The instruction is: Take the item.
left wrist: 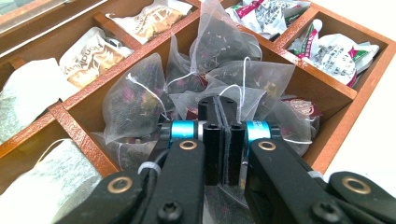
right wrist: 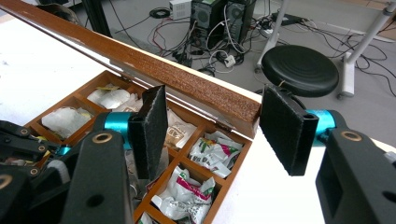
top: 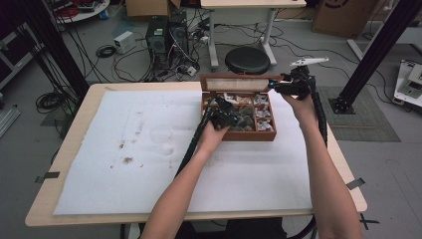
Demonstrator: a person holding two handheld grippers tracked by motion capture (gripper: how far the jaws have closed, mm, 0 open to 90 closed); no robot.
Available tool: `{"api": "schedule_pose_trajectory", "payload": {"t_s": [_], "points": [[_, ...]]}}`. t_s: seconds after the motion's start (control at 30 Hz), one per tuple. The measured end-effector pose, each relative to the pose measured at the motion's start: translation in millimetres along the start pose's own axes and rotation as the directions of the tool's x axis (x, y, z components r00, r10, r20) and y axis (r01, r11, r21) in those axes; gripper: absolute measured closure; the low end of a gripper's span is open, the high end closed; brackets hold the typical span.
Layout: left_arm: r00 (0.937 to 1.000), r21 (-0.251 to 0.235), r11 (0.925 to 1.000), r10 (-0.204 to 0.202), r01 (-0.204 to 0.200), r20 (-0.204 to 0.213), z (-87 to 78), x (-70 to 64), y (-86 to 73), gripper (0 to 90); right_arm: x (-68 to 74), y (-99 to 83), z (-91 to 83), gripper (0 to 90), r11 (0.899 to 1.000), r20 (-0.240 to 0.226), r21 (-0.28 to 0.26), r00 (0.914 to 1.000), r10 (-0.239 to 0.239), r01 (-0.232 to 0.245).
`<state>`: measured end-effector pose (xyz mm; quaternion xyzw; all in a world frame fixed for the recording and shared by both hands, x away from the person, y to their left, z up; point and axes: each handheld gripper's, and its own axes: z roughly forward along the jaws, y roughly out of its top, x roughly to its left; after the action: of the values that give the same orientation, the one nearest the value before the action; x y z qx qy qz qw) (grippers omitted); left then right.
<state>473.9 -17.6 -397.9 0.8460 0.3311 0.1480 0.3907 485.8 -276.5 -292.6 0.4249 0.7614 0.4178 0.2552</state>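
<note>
One wooden tea box [top: 238, 133] sits at the far edge of the table [top: 74, 130], right of centre, on the white foam mat [top: 149, 164], with its lid [right wrist: 154, 70] raised. Left gripper [left wrist: 223, 140] is lowered into a middle compartment, jaws pressed together on a mesh pyramid tea bag [left wrist: 229, 100]. Right gripper [right wrist: 212, 126] hovers at the lid's right end, jaws wide apart and touching nothing.

Right tool [right wrist: 212, 133] is spread wide around the corner of the wooden box's lid [right wrist: 154, 63], tea packets [right wrist: 212, 151] below.
</note>
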Motion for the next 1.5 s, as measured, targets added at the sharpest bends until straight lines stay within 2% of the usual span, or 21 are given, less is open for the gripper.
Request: {"api": "schedule_pose_trajectory", "payload": {"t_s": [0.17,0.2,0.27,0.37,0.43,0.5,0.6,0.7,0.93,1.1,1.23,1.5], "points": [[0.9998,-0.022,0.9997,0.006,-0.005,0.02,-1.8,-2.6,0.6,89.1,0.0,-0.2,-0.1,42.8,1.0,-0.002,0.0,1.0,0.0,0.0],[0.9997,-0.035,0.9994,0.007,-0.006,0.025,-2.2,-3.4,1.1,86.6,-0.2,-0.2,0.0,42.8,1.0,-0.002,0.0,1.0,-0.001,0.001],[0.9994,-0.047,0.9989,0.005,-0.004,0.035,-1.9,-4.4,2.3,70.7,0.0,-0.2,0.1,42.8,1.0,-0.002,0.0,1.0,0.001,-0.001],[0.9987,-0.048,0.9987,0.016,-0.013,0.048,-0.3,-6.2,2.2,61.1,0.0,-0.1,0.2,42.8,1.0,-0.001,-0.001,1.0,0.0,0.0],[0.999,-0.04,0.999,0.021,-0.019,0.039,1.6,-6.6,1.6,59.1,-0.1,-0.1,0.1,42.8,1.0,-0.002,-0.001,1.0,-0.001,0.001],[0.9991,-0.032,0.9992,0.024,-0.023,0.034,3.8,-6.3,1.4,59.1,0.0,0.0,0.0,42.8,1.0,0.0,0.0,1.0,-0.001,0.001],[0.9991,-0.015,0.999,0.042,-0.042,0.001,6.8,-8.1,1.7,61.7,-0.2,0.0,0.2,42.9,1.0,-0.001,-0.002,1.0,-0.001,0.001],[0.9975,0.0,0.998,0.064,-0.064,-0.029,8.0,-9.1,2.5,68.6,-0.3,0.0,0.2,42.8,1.0,-0.001,-0.002,1.0,-0.002,0.002],[0.9981,0.006,0.9984,0.057,-0.057,-0.025,9.3,-7.2,1.6,87.3,-0.4,0.0,0.2,42.8,1.0,-0.002,-0.001,1.0,-0.002,0.002],[0.9985,0.0,0.9987,0.051,-0.051,-0.018,6.7,-4.8,1.8,89.3,-0.3,-0.1,0.2,42.8,1.0,-0.002,-0.001,1.0,0.0,0.0],[0.9996,-0.041,0.9987,0.028,-0.028,-0.003,-1.3,-3.5,3.6,89.5,-0.5,-0.1,0.3,42.9,1.0,-0.002,-0.002,1.0,-0.002,0.002],[0.9995,-0.089,0.9957,0.028,-0.026,0.014,-13.8,0.8,4.9,89.5,-0.2,-0.1,0.5,42.8,1.0,0.0,-0.003,1.0,-0.003,0.003]]}}
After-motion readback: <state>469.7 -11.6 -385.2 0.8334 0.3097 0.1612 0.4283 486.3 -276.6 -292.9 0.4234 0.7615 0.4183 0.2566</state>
